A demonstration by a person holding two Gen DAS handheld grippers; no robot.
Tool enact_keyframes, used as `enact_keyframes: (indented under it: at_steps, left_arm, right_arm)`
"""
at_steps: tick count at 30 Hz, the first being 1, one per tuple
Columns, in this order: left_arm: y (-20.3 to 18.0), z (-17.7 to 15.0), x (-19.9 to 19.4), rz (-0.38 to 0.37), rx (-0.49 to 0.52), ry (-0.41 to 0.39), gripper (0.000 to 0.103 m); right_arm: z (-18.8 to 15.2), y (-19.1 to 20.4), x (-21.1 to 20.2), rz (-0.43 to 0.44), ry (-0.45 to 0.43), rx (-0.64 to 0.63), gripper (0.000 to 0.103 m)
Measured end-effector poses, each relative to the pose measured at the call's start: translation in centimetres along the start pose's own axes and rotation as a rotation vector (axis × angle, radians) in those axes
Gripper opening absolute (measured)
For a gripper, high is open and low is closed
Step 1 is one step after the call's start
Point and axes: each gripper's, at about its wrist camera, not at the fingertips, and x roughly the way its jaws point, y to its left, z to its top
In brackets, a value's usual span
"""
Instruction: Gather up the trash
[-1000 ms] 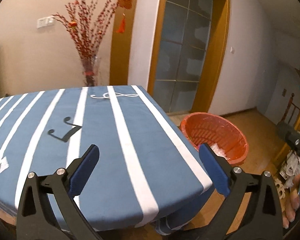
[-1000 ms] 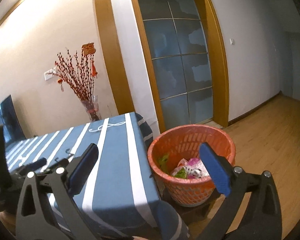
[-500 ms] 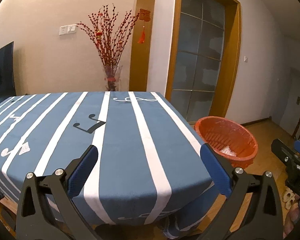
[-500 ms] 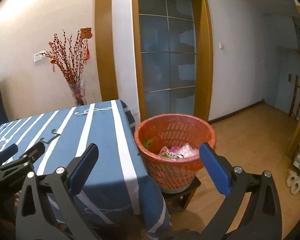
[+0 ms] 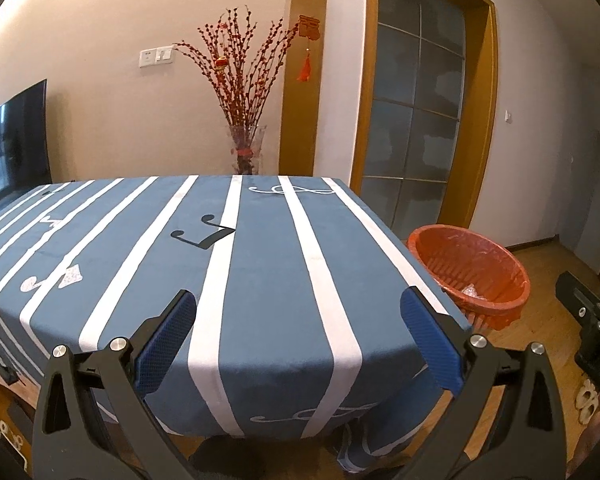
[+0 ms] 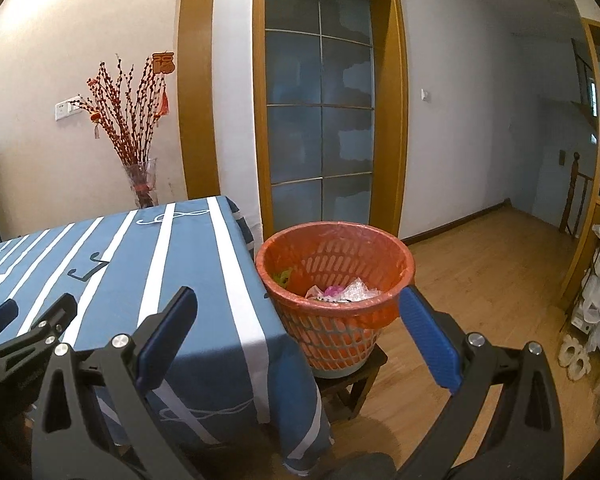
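Striped tablecloth (image 5: 260,280) bare; orange basket (image 6: 336,280) holds trash; both claws agape.

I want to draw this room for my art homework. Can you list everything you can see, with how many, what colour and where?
Cloth-covered table: one, blue with white stripes and music notes, in the middle.
Mesh plastic trash basket: one, orange with a liner, on a low wooden stool right of the table.
Crumpled trash: several pieces, clear, pink and green, inside the basket.
Glass vase of berry twigs: one, red twigs, behind the table by the wall.
Frosted glass door: one, grey-blue in a wooden frame, behind the basket.
Television: one, black, far left.
Wall switch plate: one, white, on the wall.
Left gripper: one, black with blue pads, open, empty.
Right gripper: one, same colours, open, empty.
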Motion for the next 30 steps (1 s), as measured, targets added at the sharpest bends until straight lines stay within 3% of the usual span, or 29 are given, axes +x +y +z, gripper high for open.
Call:
enact_keyframes:
  at_steps: [17,30]
  left_arm:
    - [0.3,-1.1,-0.2,0.03,0.014,0.022,0.1]
    - [0.2,-1.6,0.0,0.032,0.017,0.037,0.1]
  right_arm:
    - [-1.7,0.2,0.3,-0.103,0.04,0.018,0.099]
    - [-2.6,0.0,1.1,-0.114,0.071,0.028,0.099]
